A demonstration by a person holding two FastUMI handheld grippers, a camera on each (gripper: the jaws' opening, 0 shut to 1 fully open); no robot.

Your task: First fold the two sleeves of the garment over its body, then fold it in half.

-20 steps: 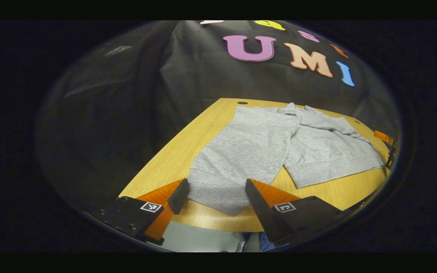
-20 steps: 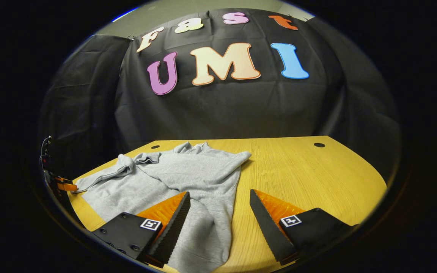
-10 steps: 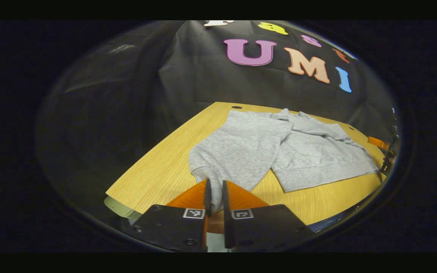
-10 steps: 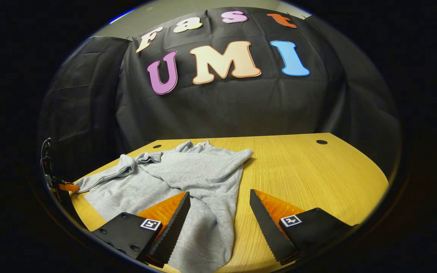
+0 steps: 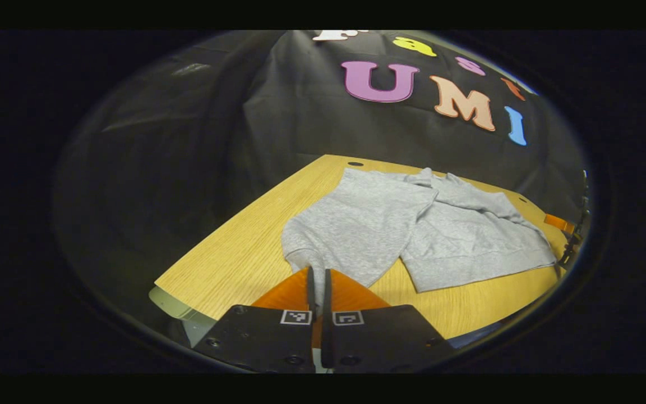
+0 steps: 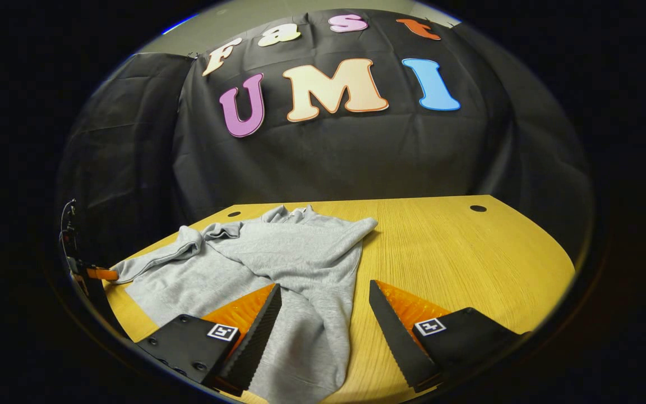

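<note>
A grey sweatshirt lies spread on the wooden table. Its near sleeve runs toward me, and my left gripper is shut on the cuff end, which is bunched between the fingers at the table's near edge. In the right gripper view the sweatshirt is rumpled at the collar, and its other sleeve trails down between the fingers of my right gripper. That gripper is open and low over the sleeve, its jaws wide apart. The left gripper shows at the far left, at the other sleeve's end.
Bare wood stretches to the right of the sweatshirt, with a small cable hole near the back edge. Another hole sits by the collar side. The black cloth wall hangs close behind the table. An orange part of the right gripper shows at the far right.
My left gripper went from wide open around the cuff to shut on it, and the sleeve end has gathered and drawn back slightly. The right gripper has hardly moved.
</note>
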